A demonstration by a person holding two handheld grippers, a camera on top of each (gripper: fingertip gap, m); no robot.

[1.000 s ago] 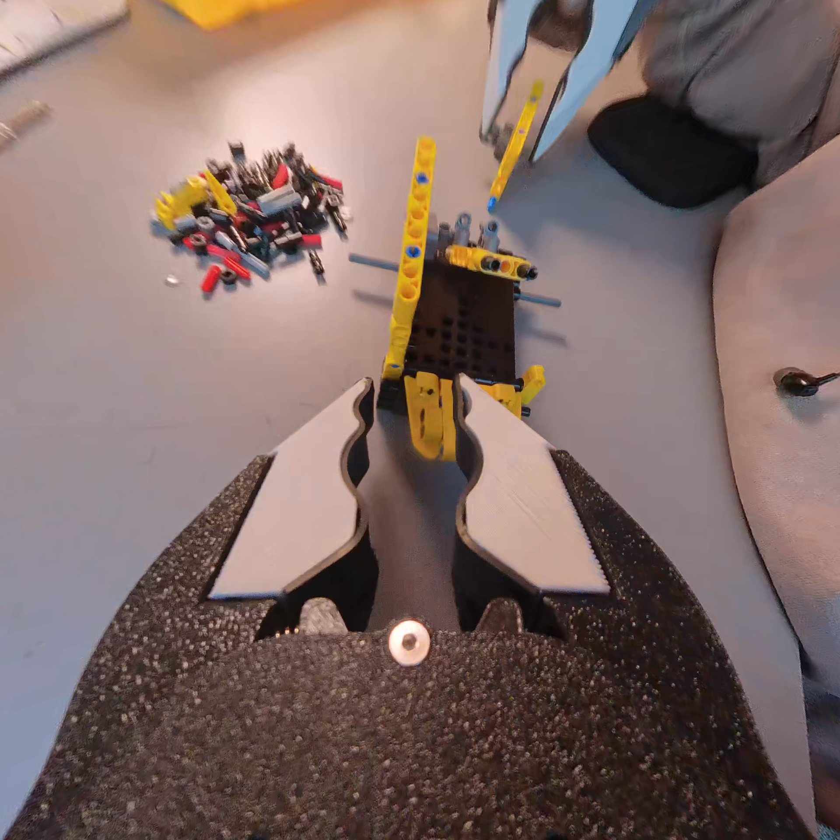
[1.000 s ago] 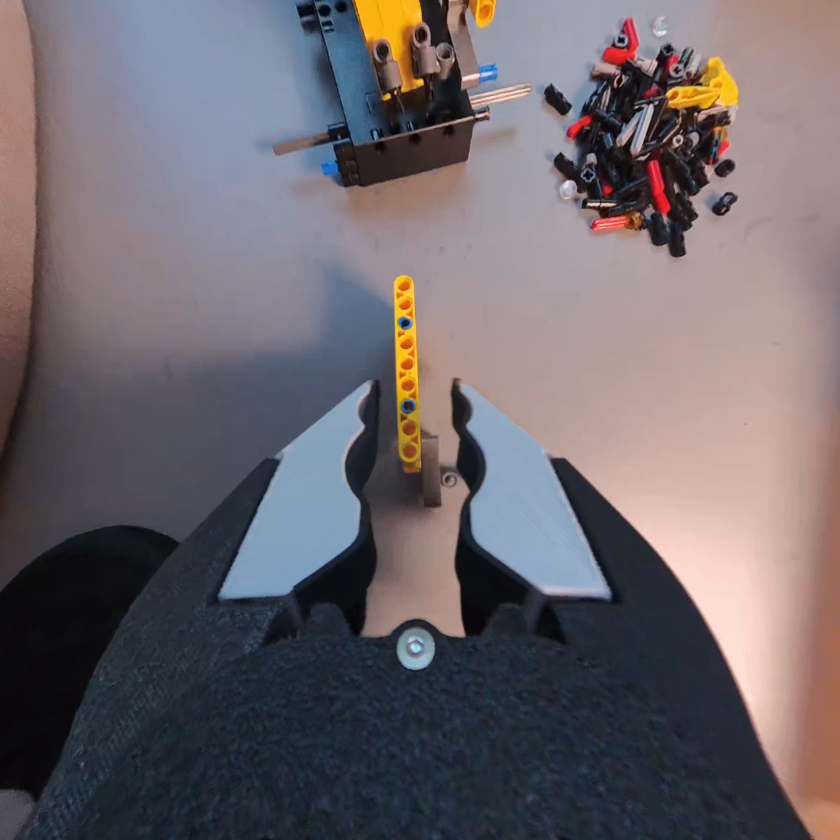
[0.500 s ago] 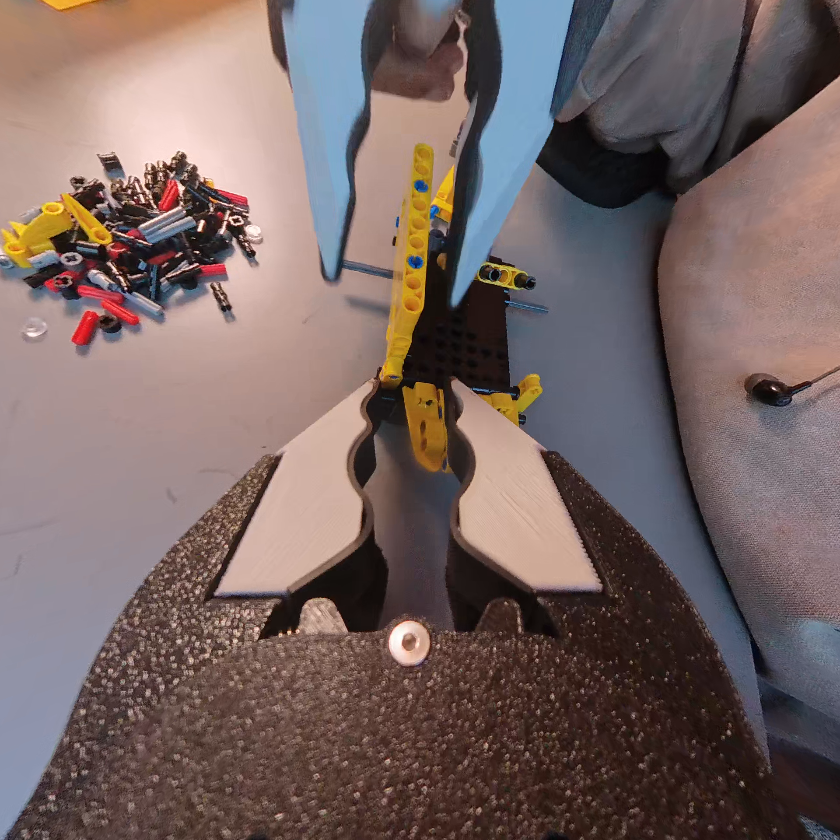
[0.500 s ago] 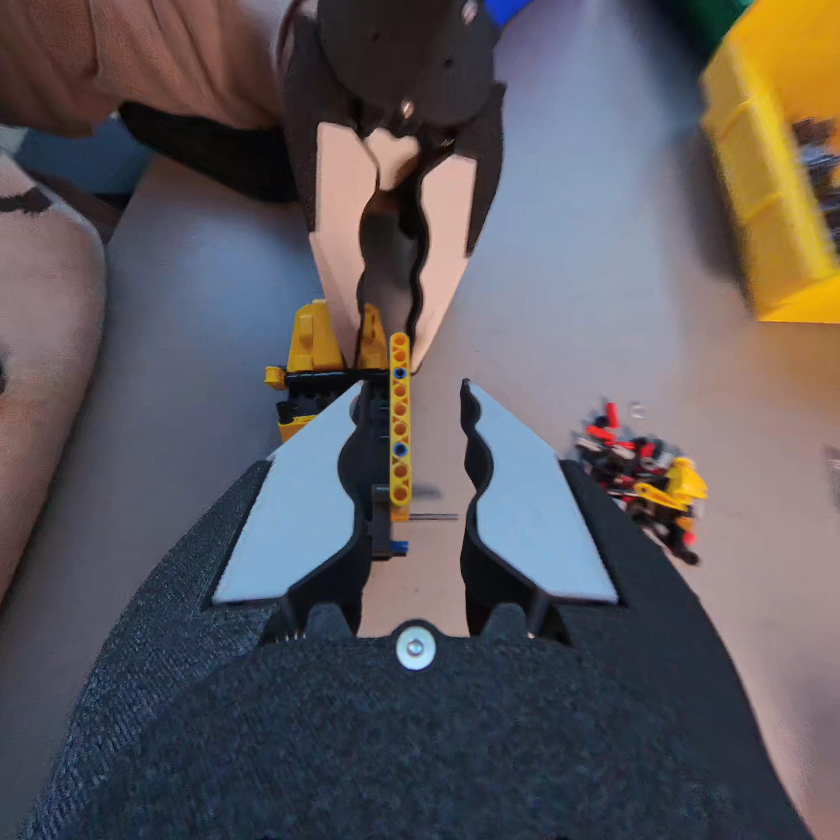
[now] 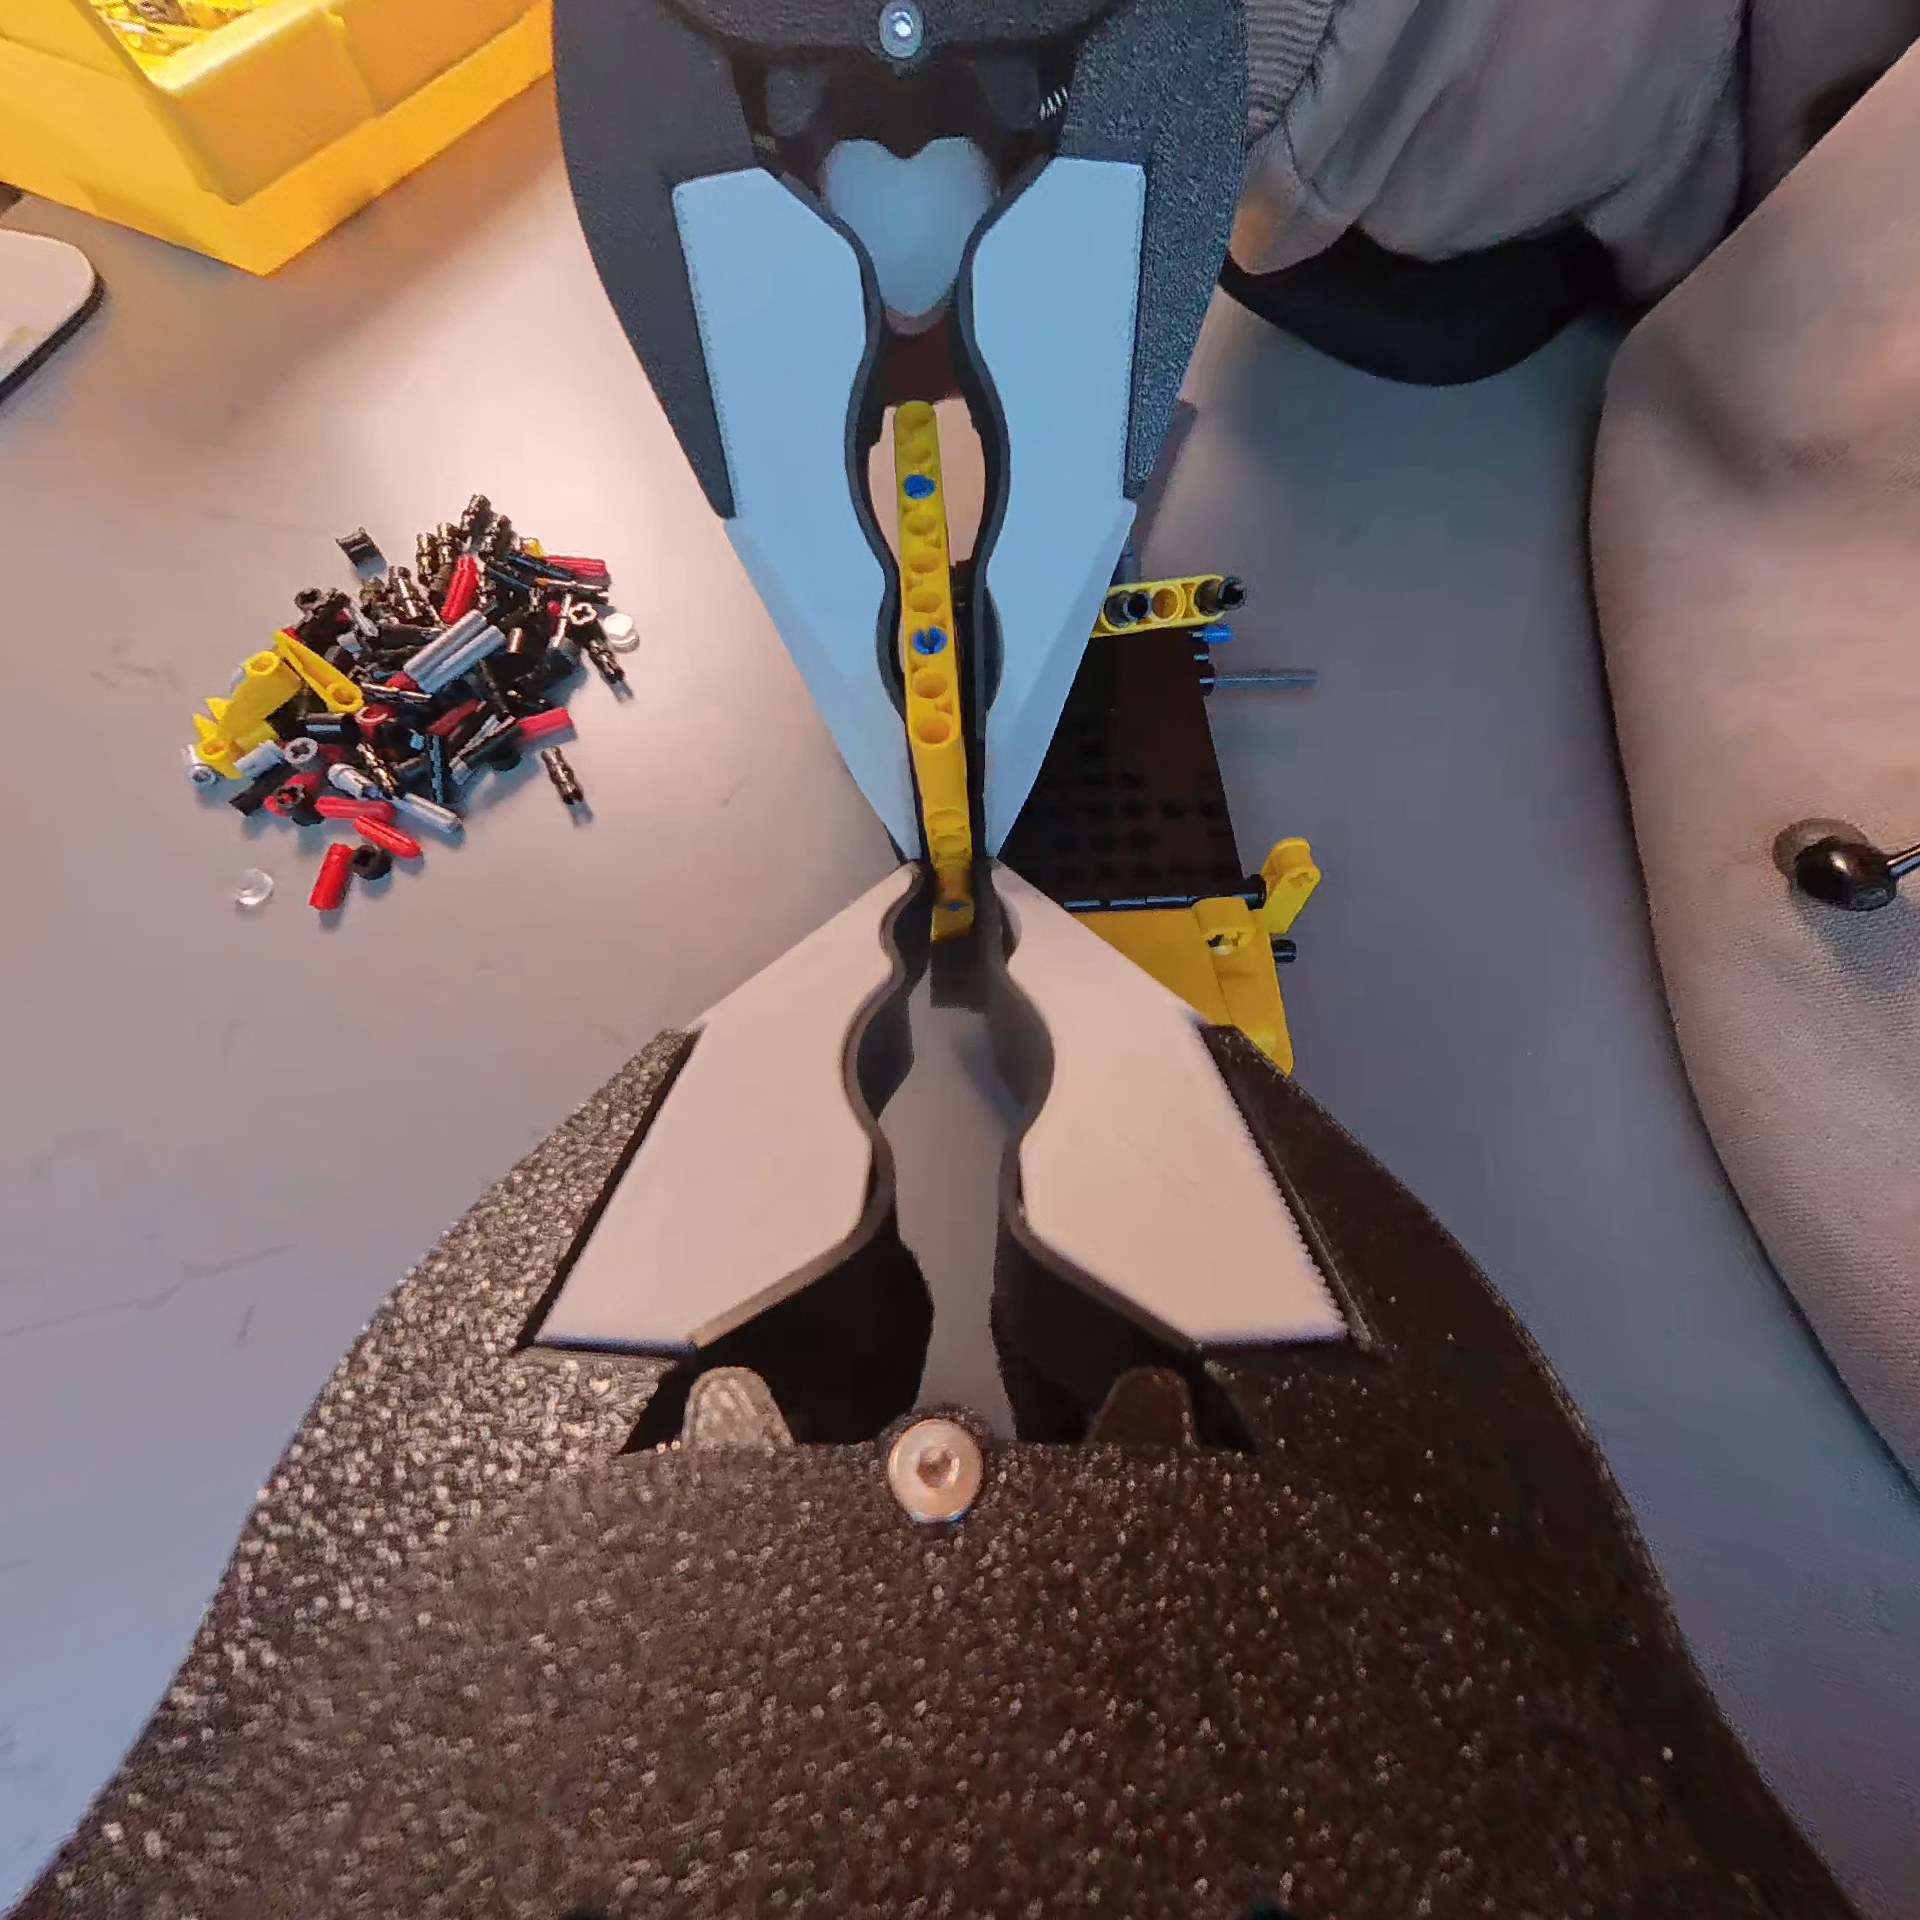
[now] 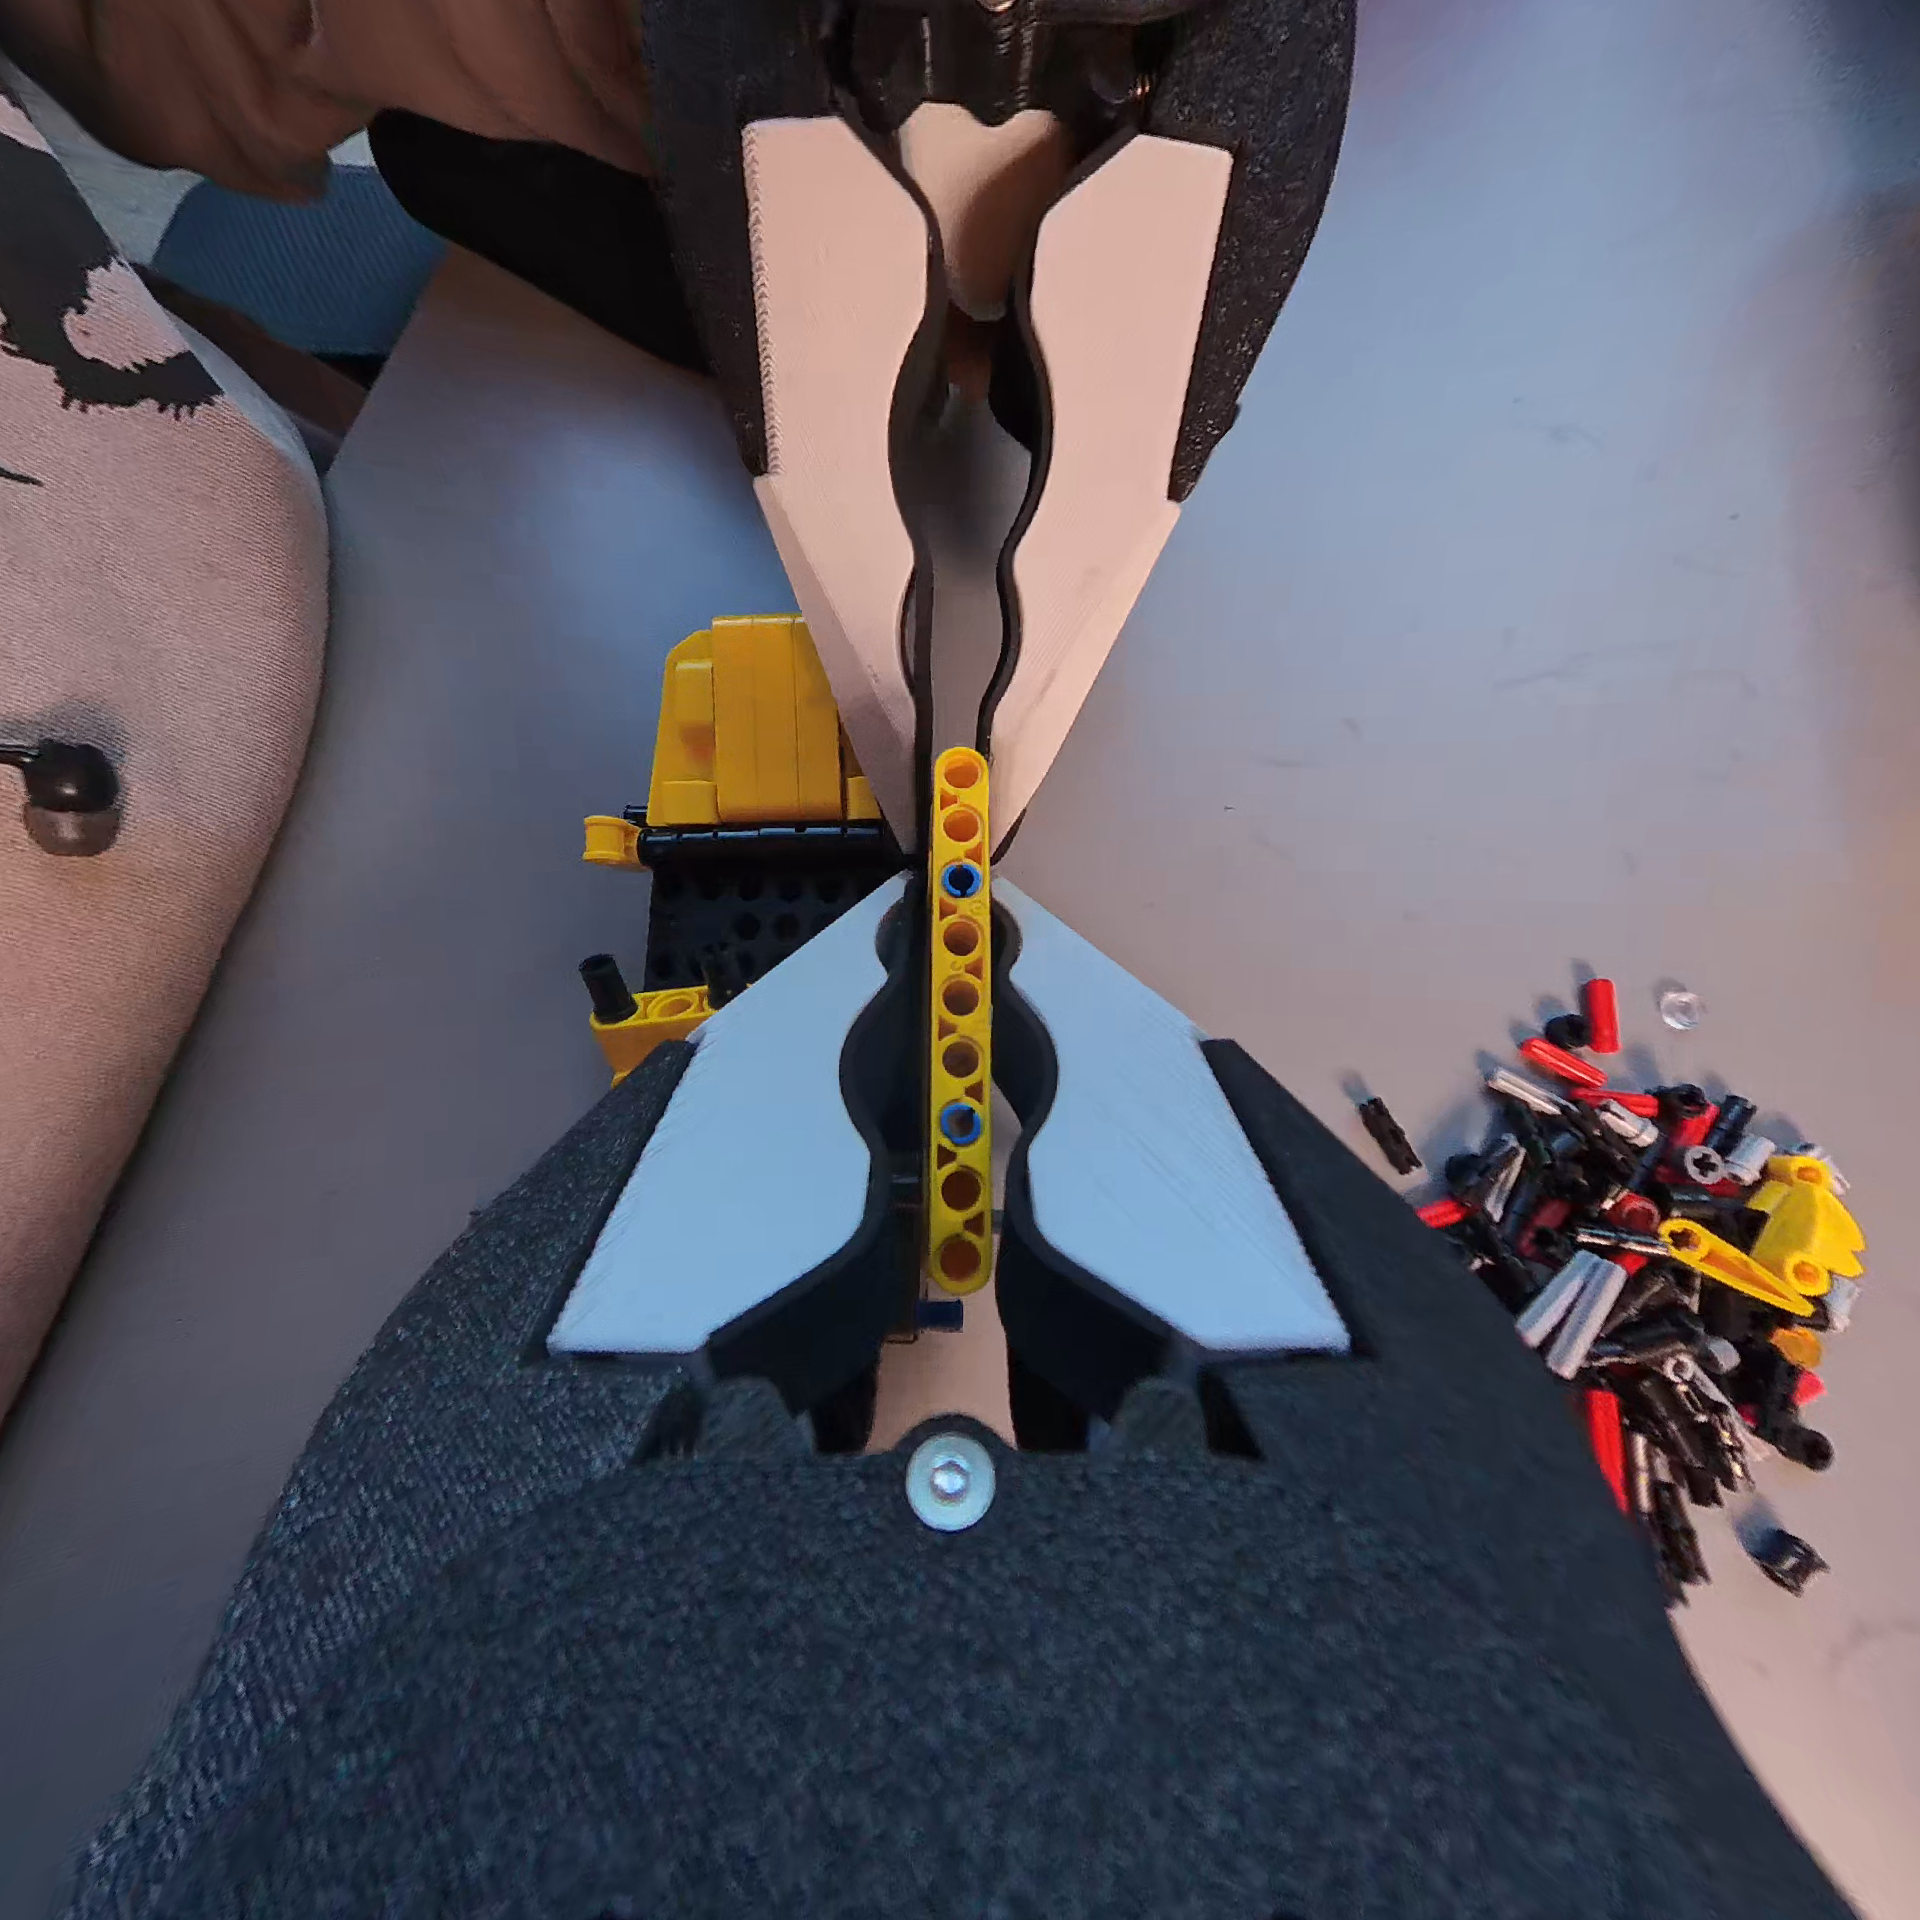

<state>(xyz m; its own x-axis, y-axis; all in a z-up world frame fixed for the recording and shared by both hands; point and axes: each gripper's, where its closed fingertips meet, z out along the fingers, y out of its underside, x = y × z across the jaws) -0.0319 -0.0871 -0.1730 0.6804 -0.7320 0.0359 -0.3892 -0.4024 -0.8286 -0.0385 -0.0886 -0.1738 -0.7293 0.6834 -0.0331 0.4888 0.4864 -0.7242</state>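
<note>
A grey worktop [image 5: 312,1091] carries the scene, with a yellow bin [image 5: 260,114] at its far edge and a person's beige sleeve [image 5: 1766,727] along one side. The 2 hand-held grippers meet tip to tip over a long yellow perforated beam [image 6: 961,1018] that has 2 blue pins in its holes. The right hand-held gripper [image 6: 954,904] is clenched along most of the beam's length, so the strip sits straight between its grey fingers [image 6: 748,1164]. The left hand-held gripper [image 5: 951,894] pinches the beam's opposite end with its tips nearly together, which steadies that end. Just beside and below the beam stands a partly built model [image 5: 1143,790] of black perforated plates and yellow parts; whether the beam touches it cannot be told. A loose pile of small red, black, grey and yellow pieces [image 5: 416,675] lies well apart from the model, within reach of either tool.
</note>
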